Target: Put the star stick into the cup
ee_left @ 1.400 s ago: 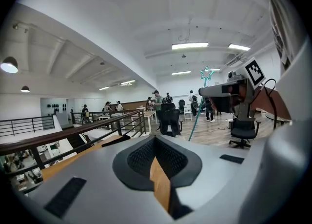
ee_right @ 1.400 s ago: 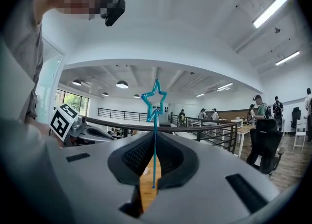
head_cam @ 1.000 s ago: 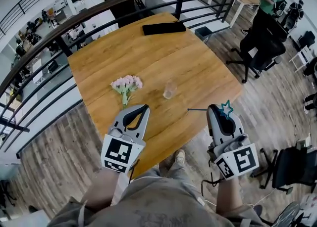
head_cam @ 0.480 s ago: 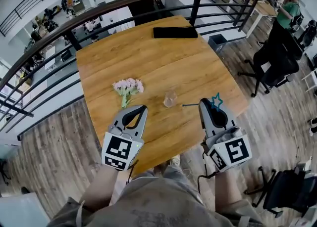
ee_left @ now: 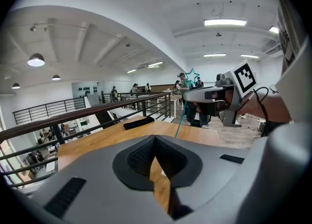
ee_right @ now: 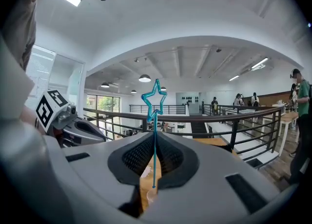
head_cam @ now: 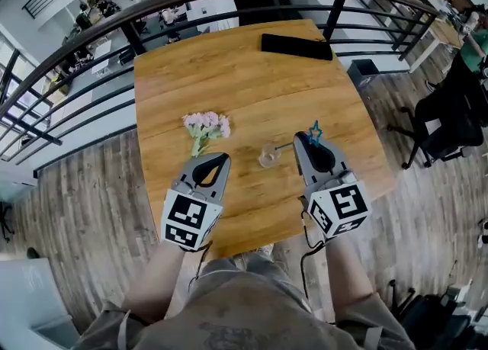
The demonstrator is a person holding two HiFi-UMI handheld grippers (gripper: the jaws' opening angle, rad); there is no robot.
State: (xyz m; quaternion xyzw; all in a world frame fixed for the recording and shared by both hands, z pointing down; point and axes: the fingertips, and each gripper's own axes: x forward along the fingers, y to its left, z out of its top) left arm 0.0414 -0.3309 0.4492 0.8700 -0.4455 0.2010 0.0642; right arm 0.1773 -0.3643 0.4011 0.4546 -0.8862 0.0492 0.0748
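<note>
**A:** Head view first: where do we see the star stick point(head_cam: 313, 133)?

**B:** We see it clamped in the right gripper point(head_cam: 303, 139), at 3 o'clock from the cup point(head_cam: 268, 156). Its teal star sits by the jaw tips. Its thin tail points toward 9 o'clock and ends near the cup's rim; we cannot tell whether it reaches inside.

**A:** And the grip itself?

**B:** In the right gripper view we find the jaws closed tight on the shaft, with the star standing above them.

**A:** The left gripper point(head_cam: 219, 161)?

**B:** It is at 8 o'clock from the cup, over the near part of the table point(head_cam: 229, 81). Its own view shows us the jaws pressed together, with nothing between them.

**A:** What else do we have?

**B:** Pink flowers point(head_cam: 204, 123) lie at 10 o'clock from the cup, and a black slab point(head_cam: 296, 46) lies at 1 o'clock, near the far edge.
</note>
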